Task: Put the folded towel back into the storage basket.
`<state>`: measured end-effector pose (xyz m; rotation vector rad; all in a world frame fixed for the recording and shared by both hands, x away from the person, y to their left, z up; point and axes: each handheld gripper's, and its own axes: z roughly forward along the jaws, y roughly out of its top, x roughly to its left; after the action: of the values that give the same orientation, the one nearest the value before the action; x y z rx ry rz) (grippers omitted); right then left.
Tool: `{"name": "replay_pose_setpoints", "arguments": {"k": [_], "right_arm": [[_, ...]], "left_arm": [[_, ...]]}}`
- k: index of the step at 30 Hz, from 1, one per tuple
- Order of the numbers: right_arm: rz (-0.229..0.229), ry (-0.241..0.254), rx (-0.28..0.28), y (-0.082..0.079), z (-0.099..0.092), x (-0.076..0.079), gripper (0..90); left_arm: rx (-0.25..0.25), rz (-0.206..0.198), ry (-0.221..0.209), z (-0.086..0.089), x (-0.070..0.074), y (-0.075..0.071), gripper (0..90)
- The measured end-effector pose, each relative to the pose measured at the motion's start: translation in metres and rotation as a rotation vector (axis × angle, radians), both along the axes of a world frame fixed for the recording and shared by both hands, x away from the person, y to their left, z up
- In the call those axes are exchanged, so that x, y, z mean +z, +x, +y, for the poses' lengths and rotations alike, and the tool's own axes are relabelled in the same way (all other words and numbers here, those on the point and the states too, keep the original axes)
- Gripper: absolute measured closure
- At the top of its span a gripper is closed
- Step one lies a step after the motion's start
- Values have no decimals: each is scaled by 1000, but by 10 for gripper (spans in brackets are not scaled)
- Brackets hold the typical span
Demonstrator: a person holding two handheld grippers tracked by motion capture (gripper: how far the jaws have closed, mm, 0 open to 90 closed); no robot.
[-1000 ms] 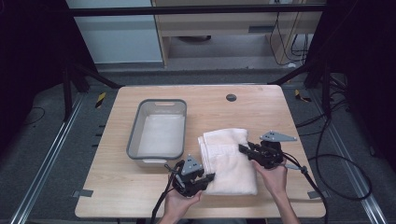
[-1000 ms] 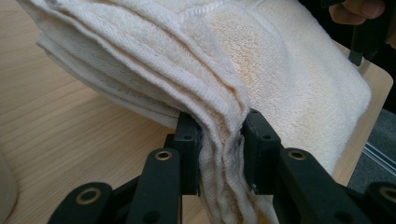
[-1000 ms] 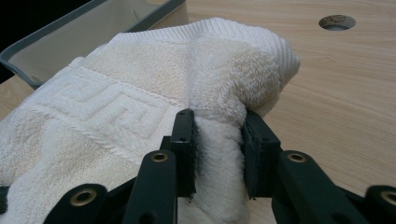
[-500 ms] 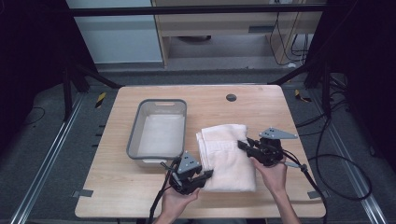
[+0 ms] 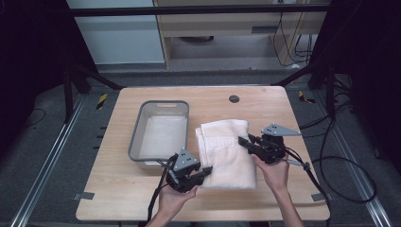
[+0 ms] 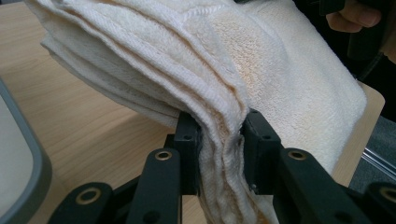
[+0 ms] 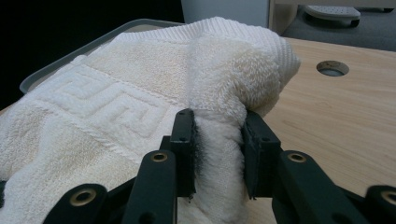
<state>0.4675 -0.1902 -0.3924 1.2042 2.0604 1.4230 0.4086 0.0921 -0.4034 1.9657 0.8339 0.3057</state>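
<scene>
Lifted slightly since the earlier frame, the folded towel [image 5: 226, 153] is now raised off the table [image 5: 118, 198]. Its 7 o'clock corner is clamped by the left gripper [image 5: 204, 171], its 3 o'clock edge by the right gripper [image 5: 242, 140]. A move into the grey tub [image 5: 161, 137] at 10 o'clock is judged likely.
</scene>
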Motion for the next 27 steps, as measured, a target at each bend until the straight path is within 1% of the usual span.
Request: {"name": "replay_pose_setpoints", "arguments": {"k": [2,3,9,13,17,20,27], "right_arm": [[-12,-5,-2,2,2,7,692],[-12,-5,-2,2,2,7,692],[-30,5,-3,7,6,20,691],[-41,3,-3,10,10,27,691],[-46,1,0,13,13,31,691],[-46,-4,-1,15,16,32,690],[-53,7,5,21,25,37,689]], "left_arm": [[1,-8,-3,1,4,1,696],[2,-10,-6,2,6,2,696],[2,-30,-6,6,18,7,696],[2,-34,-11,10,22,11,696],[4,-37,-27,15,23,13,696],[4,-38,-25,18,25,15,696],[17,-39,-40,28,31,20,696]]}}
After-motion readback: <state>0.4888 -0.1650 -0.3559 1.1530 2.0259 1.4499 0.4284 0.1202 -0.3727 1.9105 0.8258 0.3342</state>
